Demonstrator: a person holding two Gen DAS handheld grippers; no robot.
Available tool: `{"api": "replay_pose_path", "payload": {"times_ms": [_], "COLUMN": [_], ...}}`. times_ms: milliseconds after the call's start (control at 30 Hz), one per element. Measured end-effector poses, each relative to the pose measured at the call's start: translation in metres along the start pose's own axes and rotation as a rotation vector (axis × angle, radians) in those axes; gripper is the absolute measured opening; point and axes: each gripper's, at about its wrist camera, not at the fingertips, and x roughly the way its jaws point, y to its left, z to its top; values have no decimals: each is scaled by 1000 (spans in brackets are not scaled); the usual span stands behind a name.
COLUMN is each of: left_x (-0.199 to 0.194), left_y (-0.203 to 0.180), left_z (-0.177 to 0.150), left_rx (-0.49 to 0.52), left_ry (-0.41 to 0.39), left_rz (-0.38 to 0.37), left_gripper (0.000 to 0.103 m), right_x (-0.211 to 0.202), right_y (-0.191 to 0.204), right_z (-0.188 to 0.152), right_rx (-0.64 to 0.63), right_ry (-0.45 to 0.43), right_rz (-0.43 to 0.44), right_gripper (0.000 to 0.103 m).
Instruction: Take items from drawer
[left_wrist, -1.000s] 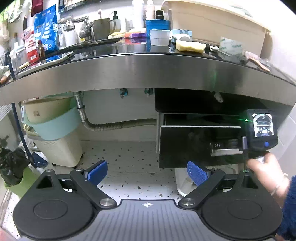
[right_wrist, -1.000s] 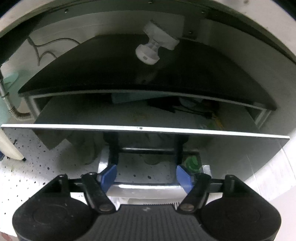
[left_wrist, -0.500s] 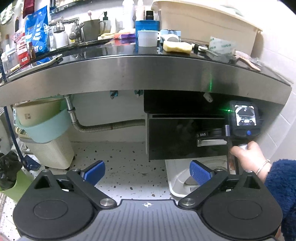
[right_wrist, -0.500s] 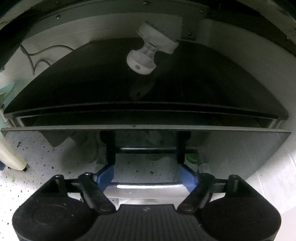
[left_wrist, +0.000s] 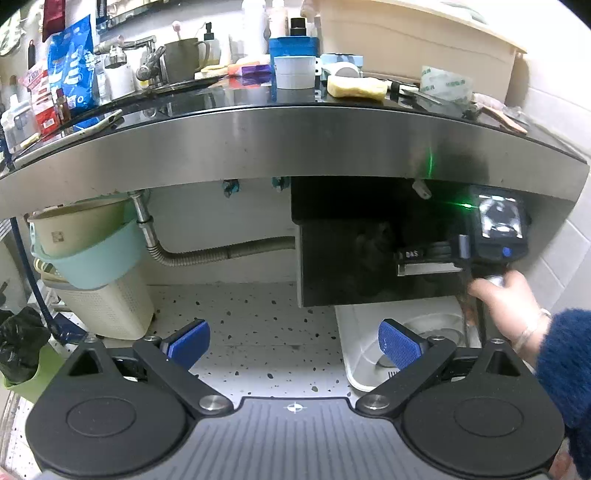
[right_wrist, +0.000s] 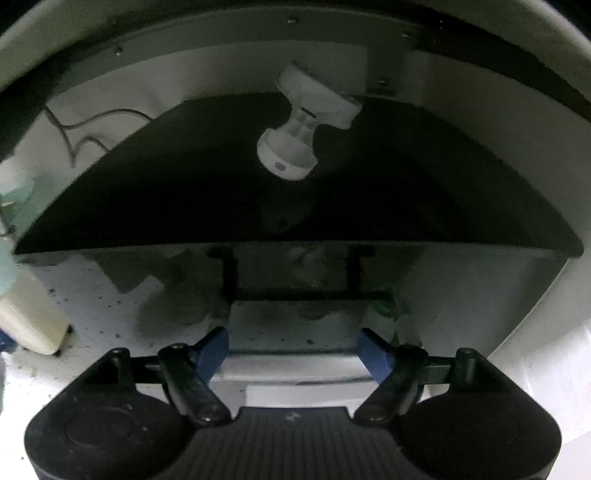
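Currently the black drawer (right_wrist: 295, 291) is sitting flush shut under the tabletop (left_wrist: 295, 144), the right hand-held gripper (right_wrist: 293, 349) is gaping half-wide around its handle (right_wrist: 295, 369) without gripping, the left hand-held gripper (left_wrist: 293, 339) is hanging wide and empty; risk: pads slipping off, items staying inside.

A dark glossy countertop (left_wrist: 369, 110) with a steel front edge arcs across the upper half of the left wrist view. On it stand a grey mug (left_wrist: 183, 59) at upper centre-left, a white tape roll (left_wrist: 294, 72) with a blue one behind it, a yellow sponge (left_wrist: 356, 88) and a clear tape roll (left_wrist: 445, 85) toward the right. Below, the speckled floor (left_wrist: 258, 321) carries a cream slatted basket (left_wrist: 107, 314) at lower left and a white tray (left_wrist: 354, 354) at lower right.
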Motion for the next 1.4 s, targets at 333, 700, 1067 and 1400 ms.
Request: {"api": "replay_pose_path", "payload": {"times_ms": [333, 700, 1067, 1400], "left_x": [11, -6, -22, -51], "left_y": [1, -2, -6, -13], "left_z": [1, 2, 5, 15], "left_rx": [-27, -23, -16, -7], "left_ry": [61, 35, 5, -31], "left_rz": [-44, -69, -123, -140], "left_gripper": [99, 99, 99, 99], "right_x": [-89, -185, -228, -259], "right_y": [9, 22, 14, 9], "right_z": [-25, -59, -71, -65], "right_rx": [-45, 19, 84, 18], "right_ry": [-31, -123, -87, -27], "right_rz": [89, 147, -13, -74], "right_gripper": [89, 101, 101, 101]}}
